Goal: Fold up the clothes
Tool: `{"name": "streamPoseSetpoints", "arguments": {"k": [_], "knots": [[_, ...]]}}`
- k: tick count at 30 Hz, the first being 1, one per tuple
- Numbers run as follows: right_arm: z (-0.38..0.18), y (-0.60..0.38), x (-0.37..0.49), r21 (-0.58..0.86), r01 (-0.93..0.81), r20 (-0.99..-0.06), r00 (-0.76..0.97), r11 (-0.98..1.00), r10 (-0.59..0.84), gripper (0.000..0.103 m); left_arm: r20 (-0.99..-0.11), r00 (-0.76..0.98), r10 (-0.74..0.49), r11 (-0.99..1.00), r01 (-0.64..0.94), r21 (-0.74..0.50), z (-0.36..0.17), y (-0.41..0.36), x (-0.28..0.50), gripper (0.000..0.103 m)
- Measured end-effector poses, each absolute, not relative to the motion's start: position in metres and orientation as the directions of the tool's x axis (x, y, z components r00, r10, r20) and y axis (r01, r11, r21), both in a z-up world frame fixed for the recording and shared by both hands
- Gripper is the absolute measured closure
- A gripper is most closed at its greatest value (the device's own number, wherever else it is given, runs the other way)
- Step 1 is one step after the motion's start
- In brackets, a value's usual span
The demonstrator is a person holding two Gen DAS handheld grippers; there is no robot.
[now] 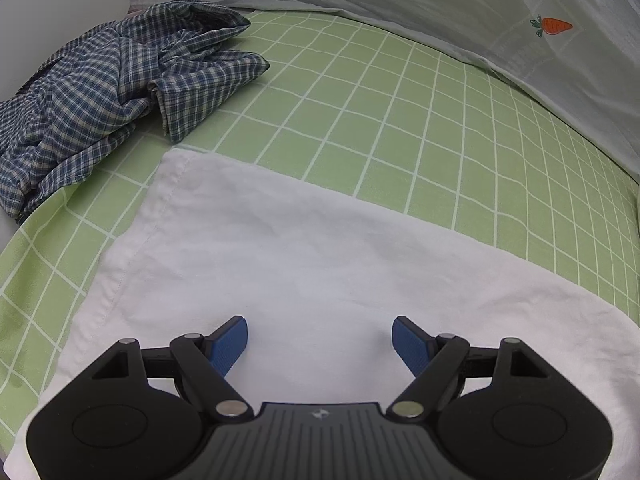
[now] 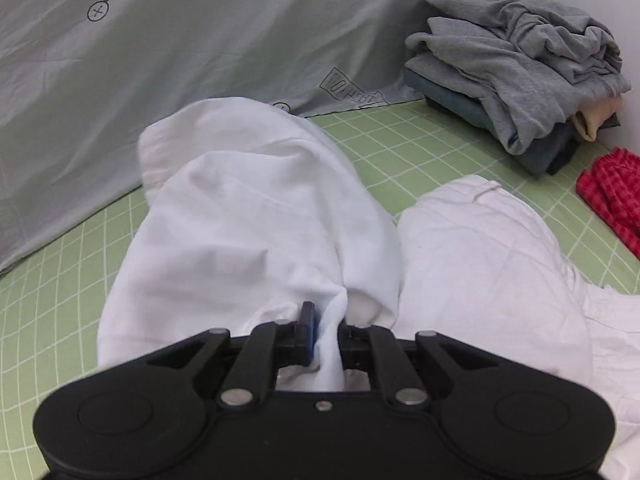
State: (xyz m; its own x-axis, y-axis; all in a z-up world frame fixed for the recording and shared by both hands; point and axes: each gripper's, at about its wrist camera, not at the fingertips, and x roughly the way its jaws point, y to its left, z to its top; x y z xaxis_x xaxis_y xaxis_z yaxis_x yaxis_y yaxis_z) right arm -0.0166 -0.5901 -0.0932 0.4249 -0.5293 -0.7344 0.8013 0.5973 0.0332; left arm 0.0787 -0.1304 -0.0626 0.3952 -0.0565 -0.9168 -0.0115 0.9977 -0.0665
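A white garment (image 1: 304, 264) lies flat on the green checked bed sheet (image 1: 400, 112). My left gripper (image 1: 320, 344) is open and empty just above the flat white cloth, its blue pads (image 1: 230, 344) wide apart. In the right wrist view the same white garment (image 2: 256, 216) is lifted and bunched. My right gripper (image 2: 325, 332) is shut on a gathered fold of it, and the cloth hangs forward over the sheet (image 2: 60, 280). Another part of the white garment (image 2: 492, 264) lies crumpled to the right.
A crumpled blue plaid shirt (image 1: 104, 88) lies at the far left. A grey-green pillow or quilt (image 1: 440, 8) with a carrot print (image 1: 554, 26) runs along the back. A stack of folded grey clothes (image 2: 516, 76) sits at the far right, with a red checked garment (image 2: 616, 196) beside it.
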Motion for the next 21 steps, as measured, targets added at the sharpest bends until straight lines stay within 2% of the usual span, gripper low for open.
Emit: {"name": "streamPoseSetpoints", "arguments": {"k": [2, 3, 4, 6, 8, 12, 13, 19, 20, 21], "knots": [[-0.085, -0.587, -0.018, -0.025, 0.797, -0.705, 0.414, 0.603, -0.576, 0.079, -0.917, 0.395, -0.057, 0.998, -0.001, -0.063, -0.062, -0.134, 0.078, 0.023], [-0.080, -0.584, -0.017, -0.060, 0.800, -0.687, 0.401, 0.597, -0.606, 0.060, -0.917, 0.394, -0.057, 0.998, 0.004, -0.060, -0.062, -0.135, 0.077, 0.023], [-0.075, -0.581, -0.017, -0.080, 0.801, -0.664, 0.402, 0.594, -0.631, 0.053, -0.918, 0.393, -0.056, 0.998, 0.008, -0.058, -0.062, -0.137, 0.077, 0.023], [-0.065, -0.572, -0.016, -0.087, 0.783, -0.619, 0.442, 0.616, -0.649, 0.054, -0.919, 0.390, -0.055, 0.998, 0.015, -0.053, -0.063, -0.139, 0.077, 0.023], [-0.059, -0.564, -0.007, -0.120, 0.735, -0.581, 0.493, 0.667, -0.648, 0.052, -0.919, 0.390, -0.055, 0.998, 0.022, -0.050, -0.063, -0.141, 0.077, 0.023], [-0.058, -0.538, 0.018, -0.211, 0.602, -0.536, 0.588, 0.770, -0.606, 0.035, -0.920, 0.389, -0.053, 0.999, 0.029, -0.045, -0.062, -0.143, 0.078, 0.023], [-0.061, -0.532, 0.026, -0.217, 0.565, -0.546, 0.606, 0.796, -0.579, 0.028, -0.919, 0.390, -0.053, 0.999, 0.030, -0.044, -0.062, -0.142, 0.078, 0.023], [-0.077, -0.524, 0.059, -0.150, 0.515, -0.626, 0.611, 0.844, -0.484, 0.023, -0.921, 0.387, -0.047, 0.999, 0.022, -0.042, -0.065, -0.138, 0.078, 0.023], [-0.079, -0.523, 0.062, -0.132, 0.514, -0.635, 0.612, 0.847, -0.471, 0.023, -0.921, 0.386, -0.047, 0.999, 0.019, -0.043, -0.065, -0.136, 0.079, 0.023], [-0.080, -0.522, 0.066, -0.115, 0.514, -0.644, 0.613, 0.850, -0.458, 0.031, -0.922, 0.384, -0.046, 0.999, 0.015, -0.044, -0.066, -0.136, 0.080, 0.023]]}}
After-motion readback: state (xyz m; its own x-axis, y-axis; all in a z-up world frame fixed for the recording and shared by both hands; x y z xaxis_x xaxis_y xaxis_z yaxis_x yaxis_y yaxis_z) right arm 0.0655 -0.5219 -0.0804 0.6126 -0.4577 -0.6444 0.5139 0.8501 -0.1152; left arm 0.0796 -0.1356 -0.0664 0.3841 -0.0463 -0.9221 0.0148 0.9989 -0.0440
